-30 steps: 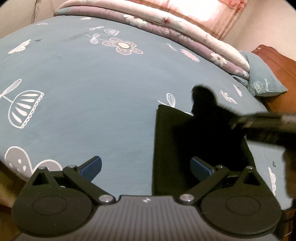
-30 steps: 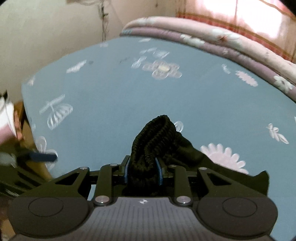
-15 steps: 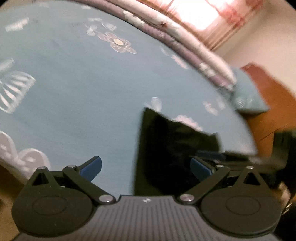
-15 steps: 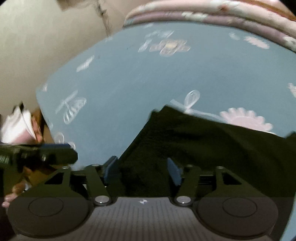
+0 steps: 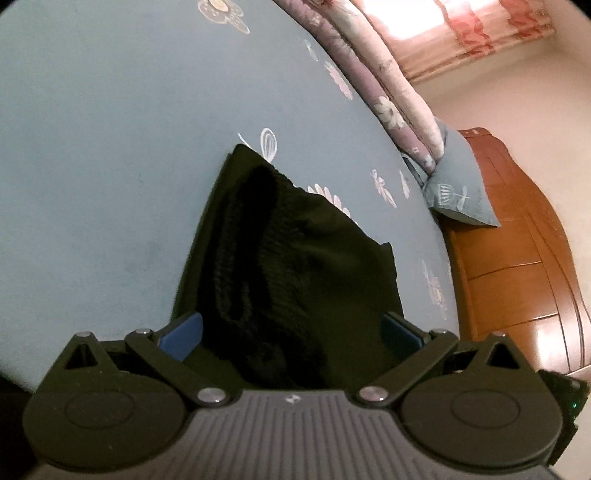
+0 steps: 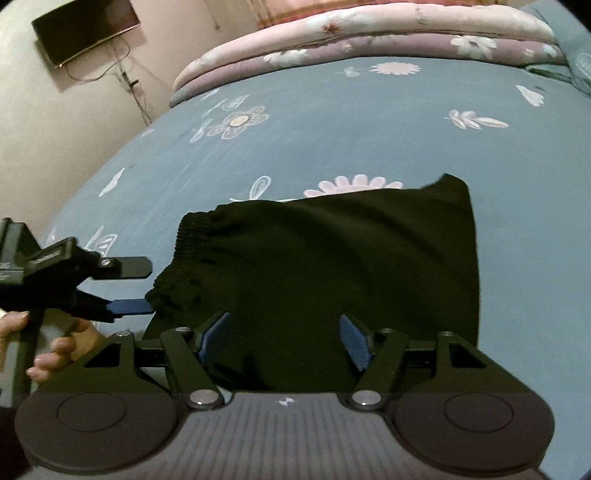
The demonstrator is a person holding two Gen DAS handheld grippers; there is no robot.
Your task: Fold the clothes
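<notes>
Black shorts (image 6: 332, 266) lie on the bed (image 6: 332, 122), near its front edge, folded over on themselves with the elastic waistband (image 6: 184, 254) bunched at one end and the hem end toward the headboard (image 5: 517, 258) side. Fold looks partly done: one layer sits over another, but the waistband end is lumpy and the outline is not square (a ridge of gathered fabric runs up the middle in the left wrist view).

Right tongs (image 6: 284, 341): jaws have just been opening, now stand wide with the shorts below and between the pads, nothing pinched. Reads as a release right after laying a fold.

Left tongs (image 5: 291, 328): wide apart, straddling the near end of the shorts, pads not pressing on fabric. In the right wrist view they sit at the waistband end, one pad about touching the cloth.

Left to do, my guess: flatten the waistband, maybe one more fold across, then set it aside. No other clothes in view. Quilt (image 6: 369, 33) and pillow (image 5: 458, 192) lie at the far edges of the bed, well apart.
</notes>
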